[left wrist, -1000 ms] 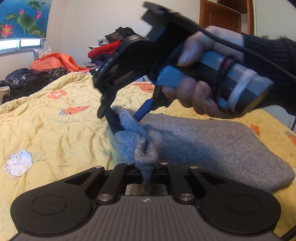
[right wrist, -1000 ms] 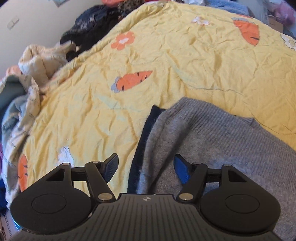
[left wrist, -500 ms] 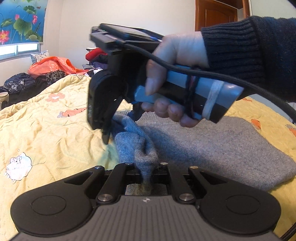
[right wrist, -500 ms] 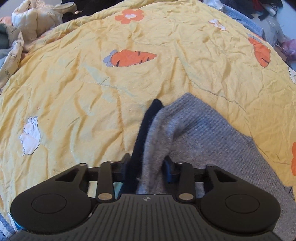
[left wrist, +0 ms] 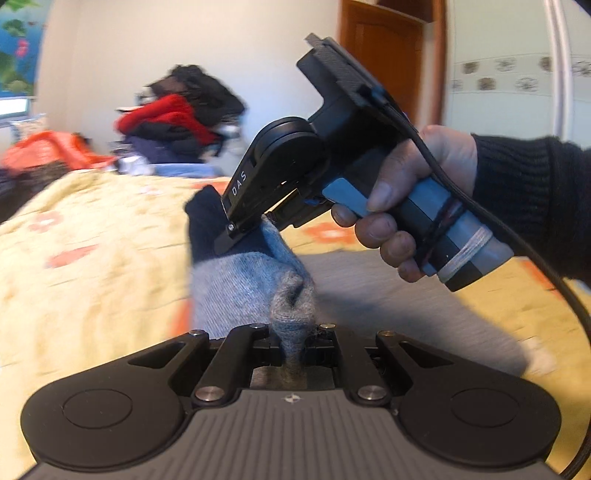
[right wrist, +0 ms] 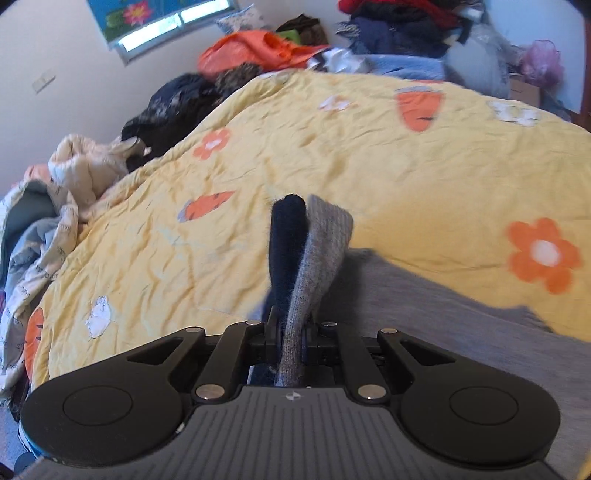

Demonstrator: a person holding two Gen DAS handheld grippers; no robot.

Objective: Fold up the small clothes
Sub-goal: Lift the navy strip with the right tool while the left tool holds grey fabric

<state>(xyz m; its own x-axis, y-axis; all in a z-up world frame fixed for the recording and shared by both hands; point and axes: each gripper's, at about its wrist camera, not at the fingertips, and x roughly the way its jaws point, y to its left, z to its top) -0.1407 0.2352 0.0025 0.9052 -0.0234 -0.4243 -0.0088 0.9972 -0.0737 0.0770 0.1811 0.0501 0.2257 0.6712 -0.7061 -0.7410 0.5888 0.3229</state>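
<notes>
Gripping grey sweater [left wrist: 255, 280], right gripper [left wrist: 240, 236] reads "DAS".

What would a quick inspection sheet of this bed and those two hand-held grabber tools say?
Surface: yellow quilt with carrot and flower prints, wrinkled.
Job's things: grey sweater with navy trim, one edge lifted off the quilt.
Clutter: clothes pile, orange garment, cream bundle beyond the quilt.
Grippers: left gripper and right gripper both shut on the sweater.
Cables: black cable trailing from the right gripper's handle.
Surroundings: wooden door, window.
</notes>
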